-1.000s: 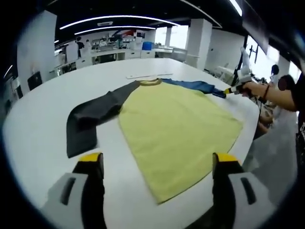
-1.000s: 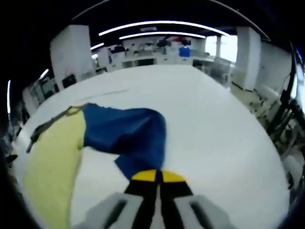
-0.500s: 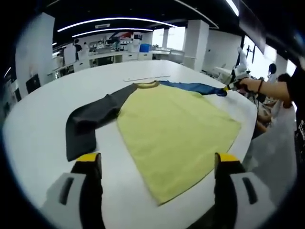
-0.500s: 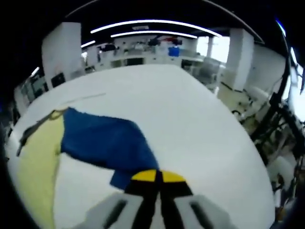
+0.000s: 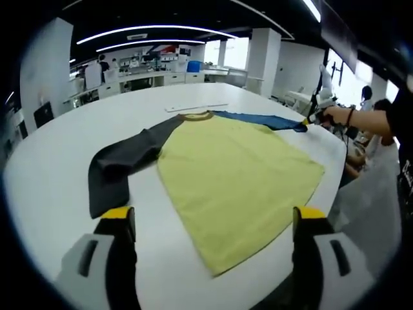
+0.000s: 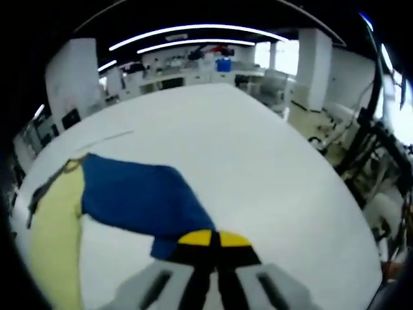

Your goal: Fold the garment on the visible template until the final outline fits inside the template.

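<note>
A long-sleeved shirt with a yellow body (image 5: 235, 177) lies flat on the white table (image 5: 58, 187). Its dark grey sleeve (image 5: 119, 161) bends toward me at the left. Its blue sleeve (image 5: 258, 119) stretches to the far right. My left gripper (image 5: 210, 223) hovers open above the near table edge, short of the shirt's hem, holding nothing. My right gripper (image 6: 210, 240) is shut on the cuff of the blue sleeve (image 6: 139, 200) and holds it pulled out straight. In the left gripper view that gripper (image 5: 308, 119) sits at the far right in a person's hand (image 5: 335, 116).
A thin pale strip (image 5: 197, 106) lies on the table beyond the collar. The table's right edge (image 6: 335, 187) drops off near the right gripper. Desks, pillars and people stand in the room behind.
The right gripper has drawn the blue sleeve outward, so it now lies straighter and flatter. The left gripper has stayed nearly still.
</note>
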### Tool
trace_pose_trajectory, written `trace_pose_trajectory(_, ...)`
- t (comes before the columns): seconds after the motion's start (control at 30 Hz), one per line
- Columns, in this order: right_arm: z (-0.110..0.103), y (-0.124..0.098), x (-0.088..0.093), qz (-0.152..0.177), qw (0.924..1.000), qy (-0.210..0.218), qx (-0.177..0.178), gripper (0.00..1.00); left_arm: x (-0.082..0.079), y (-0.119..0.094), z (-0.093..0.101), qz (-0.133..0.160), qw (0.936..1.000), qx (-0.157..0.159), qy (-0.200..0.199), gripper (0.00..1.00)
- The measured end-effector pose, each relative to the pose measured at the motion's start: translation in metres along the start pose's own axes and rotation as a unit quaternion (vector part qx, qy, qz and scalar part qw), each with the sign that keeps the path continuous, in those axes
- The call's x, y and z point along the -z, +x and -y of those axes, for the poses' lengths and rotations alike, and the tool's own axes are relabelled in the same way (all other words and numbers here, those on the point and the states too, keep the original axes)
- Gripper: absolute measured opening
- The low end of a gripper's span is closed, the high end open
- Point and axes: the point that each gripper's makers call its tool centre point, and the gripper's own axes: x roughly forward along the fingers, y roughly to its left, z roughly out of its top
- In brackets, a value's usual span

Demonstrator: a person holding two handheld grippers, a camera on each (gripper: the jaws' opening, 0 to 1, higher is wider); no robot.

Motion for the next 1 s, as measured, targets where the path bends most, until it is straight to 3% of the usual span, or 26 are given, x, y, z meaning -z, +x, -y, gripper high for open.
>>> trace_pose_trajectory(0.07, -0.003, -0.002, -0.004, 0.001, 0.9998, 0.019, -0.006, 0.00, -0.001, -0.001, 0.000, 0.001, 1.0000, 0.000, 0.001, 0.99)
trace_pose_trajectory(0.47, -0.030, -0.010, -0.036, 0.019, 0.9994, -0.005, -0.029, 0.00, 0.000, -0.003, -0.001, 0.001, 1.0000, 0.003, 0.000, 0.99)
trace_pose_trajectory(0.83, -0.072, -0.020, -0.056, 0.034, 0.9970, -0.039, -0.058, 0.00, -0.001, -0.008, -0.005, 0.009, 1.0000, 0.002, -0.002, 0.99)
trace_pose_trajectory(1.0, -0.100, -0.023, -0.062, 0.037, 0.9946, -0.057, -0.078, 0.00, 0.000, -0.009, -0.009, 0.012, 0.9999, -0.001, -0.004, 0.99)
